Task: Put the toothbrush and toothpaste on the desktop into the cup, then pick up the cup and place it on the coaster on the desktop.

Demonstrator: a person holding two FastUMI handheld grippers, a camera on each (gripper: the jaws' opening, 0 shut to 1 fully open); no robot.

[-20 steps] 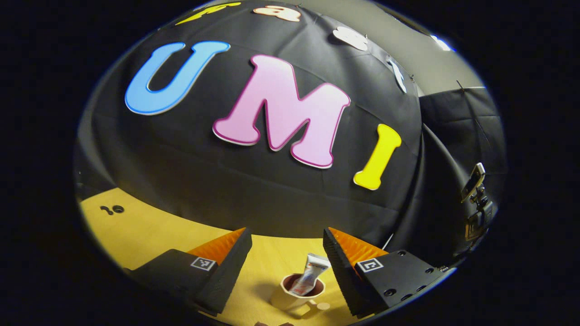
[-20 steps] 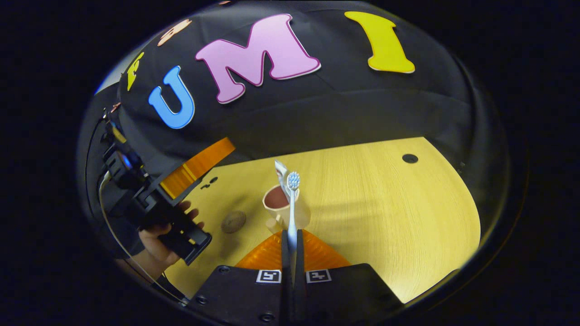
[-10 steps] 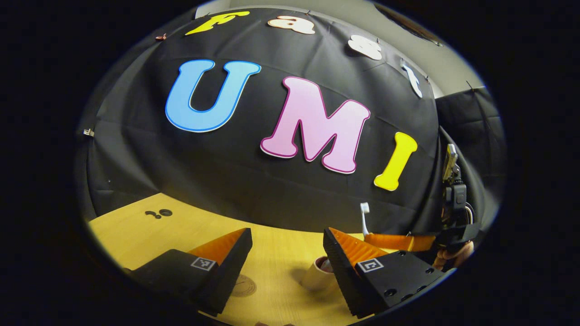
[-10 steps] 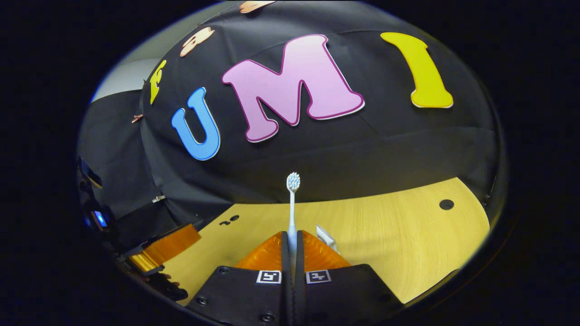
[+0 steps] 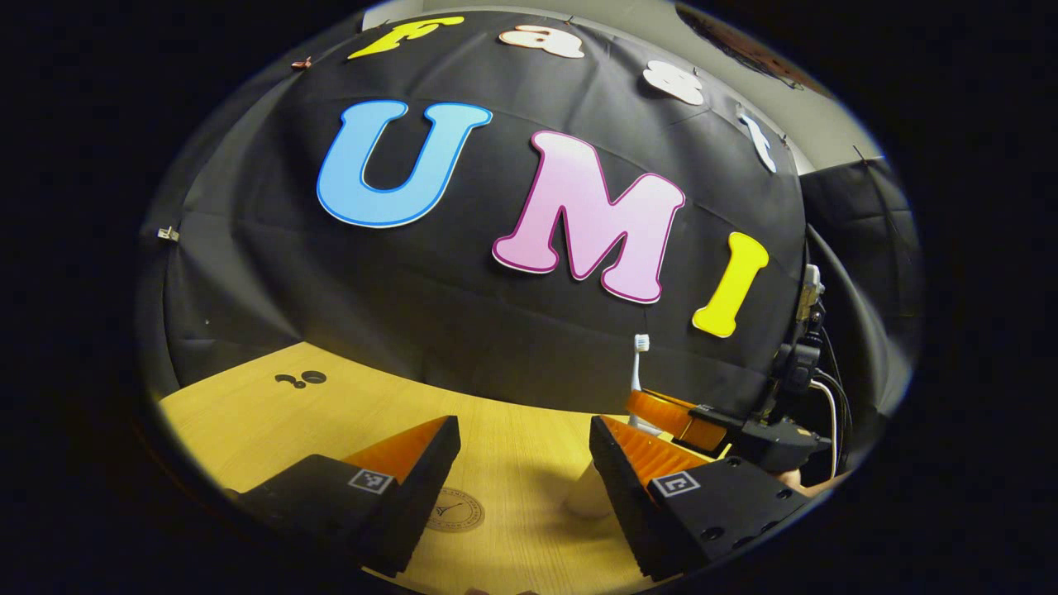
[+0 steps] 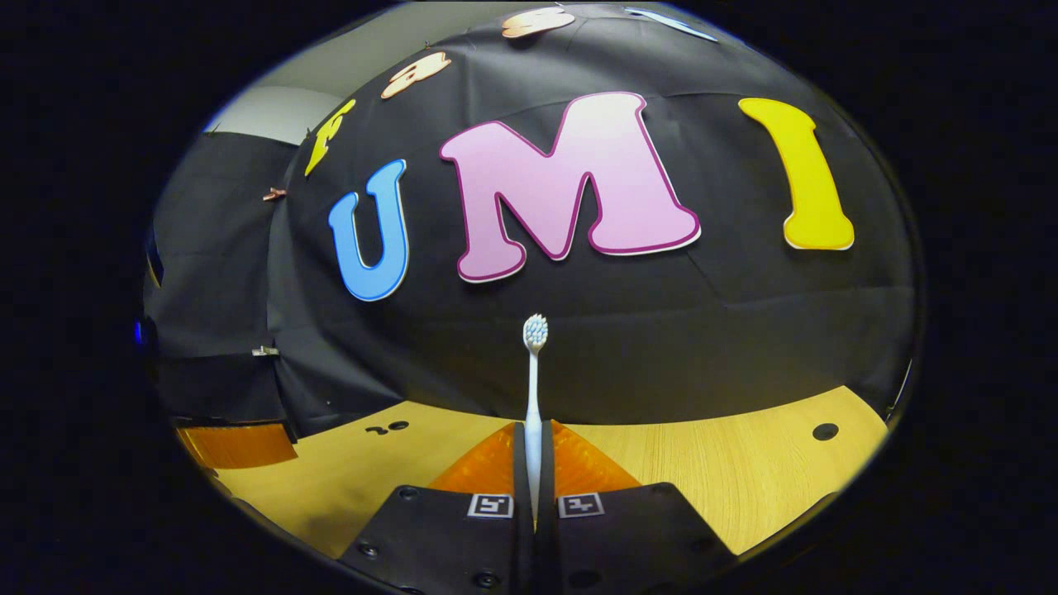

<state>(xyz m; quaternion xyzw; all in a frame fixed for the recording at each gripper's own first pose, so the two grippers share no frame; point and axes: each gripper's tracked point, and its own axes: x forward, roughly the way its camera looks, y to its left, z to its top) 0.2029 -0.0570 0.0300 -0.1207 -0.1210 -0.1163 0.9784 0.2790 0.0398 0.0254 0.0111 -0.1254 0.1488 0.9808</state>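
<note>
Jaws clamping upright toothbrush [image 6: 534,388], right gripper [image 6: 535,463]

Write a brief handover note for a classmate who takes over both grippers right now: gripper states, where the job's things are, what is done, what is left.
Right gripper: shut on the white toothbrush with blue-and-white bristles, held upright, head up, above the light wooden desktop.
Left gripper: open, holding nothing, low over the desktop.
The pale cup stands partly hidden behind the left gripper's finger; the round brown coaster lies beside it, with nothing on it.
Done: toothbrush picked up. Whether the toothpaste is inside the cup cannot be seen now.
Left: drop the toothbrush into the cup, check the toothpaste, then set the cup on the coaster.
</note>
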